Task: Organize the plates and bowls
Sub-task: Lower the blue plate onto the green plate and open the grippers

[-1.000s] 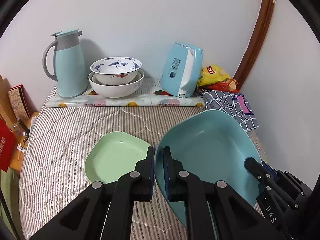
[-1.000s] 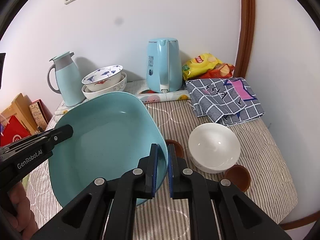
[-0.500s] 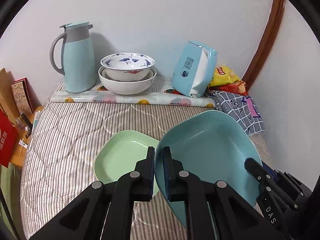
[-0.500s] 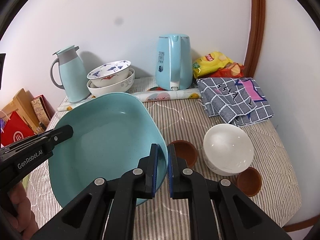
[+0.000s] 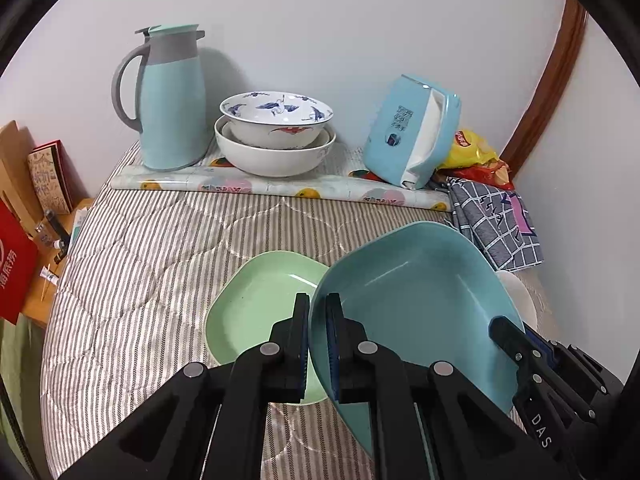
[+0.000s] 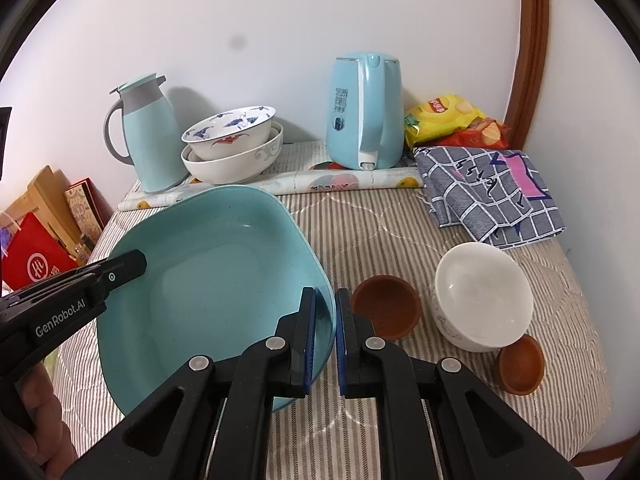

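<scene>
Gripping from both sides, the left gripper [image 5: 317, 316] and right gripper [image 6: 325, 312] each pinch the rim of the big blue plate [image 5: 416, 304], jaws nearly closed on its thin edge. It hangs tilted above the striped quilt [image 5: 152, 256], overlapping the green plate [image 5: 256, 308] that lies flat at about nine o'clock from it in the left wrist view. In the right wrist view, a brown cup [image 6: 386, 306] sits just at three o'clock of the held rim, a white bowl [image 6: 482, 296] beyond it, and a second brown cup [image 6: 520, 366] at the bowl's five o'clock. At twelve o'clock, against the wall, two stacked bowls [image 5: 276, 136] stand between the thermos jug [image 5: 168, 96] and the kettle [image 6: 366, 112].
</scene>
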A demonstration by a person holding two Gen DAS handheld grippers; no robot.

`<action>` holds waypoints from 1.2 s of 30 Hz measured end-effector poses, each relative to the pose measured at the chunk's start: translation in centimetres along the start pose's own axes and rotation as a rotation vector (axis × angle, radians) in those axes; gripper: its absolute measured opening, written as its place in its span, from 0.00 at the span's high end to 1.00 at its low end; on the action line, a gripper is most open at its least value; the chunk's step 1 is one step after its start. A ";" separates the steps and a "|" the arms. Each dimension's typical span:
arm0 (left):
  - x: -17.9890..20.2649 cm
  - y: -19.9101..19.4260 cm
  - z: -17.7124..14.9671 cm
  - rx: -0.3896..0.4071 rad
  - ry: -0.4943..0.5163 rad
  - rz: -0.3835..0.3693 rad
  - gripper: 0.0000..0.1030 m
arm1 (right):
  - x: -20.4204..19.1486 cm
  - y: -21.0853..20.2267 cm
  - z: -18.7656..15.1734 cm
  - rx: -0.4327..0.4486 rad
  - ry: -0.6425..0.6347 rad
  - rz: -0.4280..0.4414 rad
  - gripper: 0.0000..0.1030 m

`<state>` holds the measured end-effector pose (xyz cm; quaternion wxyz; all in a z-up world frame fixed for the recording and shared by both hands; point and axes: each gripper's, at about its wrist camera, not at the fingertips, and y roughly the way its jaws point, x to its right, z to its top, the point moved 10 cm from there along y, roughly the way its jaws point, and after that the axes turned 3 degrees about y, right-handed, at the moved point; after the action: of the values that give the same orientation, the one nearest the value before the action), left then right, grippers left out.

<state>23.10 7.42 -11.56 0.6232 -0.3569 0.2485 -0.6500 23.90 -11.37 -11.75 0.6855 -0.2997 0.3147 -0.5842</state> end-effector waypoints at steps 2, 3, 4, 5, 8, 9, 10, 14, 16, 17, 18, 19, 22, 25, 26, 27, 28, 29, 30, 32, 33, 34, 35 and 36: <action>-0.3 0.2 -0.1 -0.006 -0.004 0.003 0.92 | -0.2 0.3 -0.1 -0.005 -0.002 0.001 0.91; -0.5 0.4 -0.2 -0.009 -0.005 0.005 0.92 | -0.3 0.4 -0.2 -0.008 -0.002 0.002 0.91; -0.6 0.5 -0.3 -0.011 -0.007 0.006 0.92 | -0.5 0.6 -0.3 -0.012 -0.004 0.003 0.91; -0.8 0.6 -0.3 -0.013 -0.009 0.008 0.92 | -0.6 0.8 -0.3 -0.015 -0.005 0.005 0.91; -1.3 1.0 -0.5 -0.022 -0.014 0.012 0.92 | -0.9 1.4 -0.5 -0.025 -0.007 0.010 0.91; -1.5 1.2 -0.5 -0.025 -0.015 0.014 0.92 | -1.0 1.5 -0.5 -0.028 -0.007 0.011 0.91; -1.6 1.3 -0.5 -0.028 -0.017 0.015 0.92 | -1.1 1.7 -0.6 -0.031 -0.008 0.012 0.91; -2.2 1.8 -0.7 -0.038 -0.021 0.020 0.92 | -1.6 2.4 -0.8 -0.044 -0.010 0.018 0.91; -2.5 2.0 -0.8 -0.042 -0.026 0.022 0.92 | -1.8 2.7 -0.8 -0.049 -0.013 0.020 0.91; -2.6 2.1 -0.8 -0.044 -0.027 0.023 0.92 | -1.9 2.9 -0.9 -0.052 -0.015 0.021 0.91; -2.8 2.3 -0.8 -0.047 -0.028 0.024 0.92 | -2.0 3.1 -0.9 -0.054 -0.017 0.022 0.91; -3.0 2.4 -0.8 -0.049 -0.030 0.025 0.92 | -2.1 3.2 -0.9 -0.057 -0.018 0.023 0.91; -3.6 2.9 -0.9 -0.058 -0.041 0.028 0.92 | -2.5 3.8 -0.9 -0.067 -0.024 0.026 0.91; -4.2 3.4 -0.9 -0.067 -0.048 0.032 0.92 | -3.0 4.5 -0.9 -0.077 -0.031 0.028 0.91; -4.3 3.5 -1.0 -0.069 -0.048 0.034 0.92 | -3.2 4.7 -1.0 -0.080 -0.034 0.029 0.91; -4.5 3.7 -1.0 -0.071 -0.050 0.035 0.92 | -3.4 4.9 -1.0 -0.084 -0.036 0.030 0.91; -4.7 3.9 -1.0 -0.074 -0.053 0.036 0.92 | -3.5 5.2 -1.0 -0.087 -0.036 0.032 0.91; -4.8 4.0 -1.0 -0.077 -0.054 0.037 0.92 | -3.6 5.4 -1.0 -0.090 -0.037 0.033 0.91; -5.0 4.3 -1.0 -0.082 -0.054 0.039 0.92 | -3.7 5.6 -1.1 -0.096 -0.037 0.033 0.91; -5.3 4.7 -1.0 -0.089 -0.057 0.041 0.92 | -3.8 6.1 -1.2 -0.102 -0.040 0.033 0.91; -5.4 4.9 -1.1 -0.092 -0.059 0.042 0.92 | -3.9 6.4 -1.3 -0.107 -0.042 0.033 0.91; -5.6 5.1 -1.1 -0.096 -0.061 0.043 0.92 | -4.0 6.6 -1.2 -0.111 -0.043 0.035 0.91; -5.8 5.3 -1.1 -0.099 -0.063 0.044 0.92 | -4.1 6.9 -1.2 -0.114 -0.044 0.036 0.91; -6.0 5.5 -1.2 -0.102 -0.066 0.045 0.92 | -4.2 7.1 -1.3 -0.118 -0.046 0.038 0.91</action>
<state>25.49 12.63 -17.41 0.6265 -0.4039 0.2686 -0.6101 26.78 -6.29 -17.74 0.6845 -0.3470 0.3384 -0.5445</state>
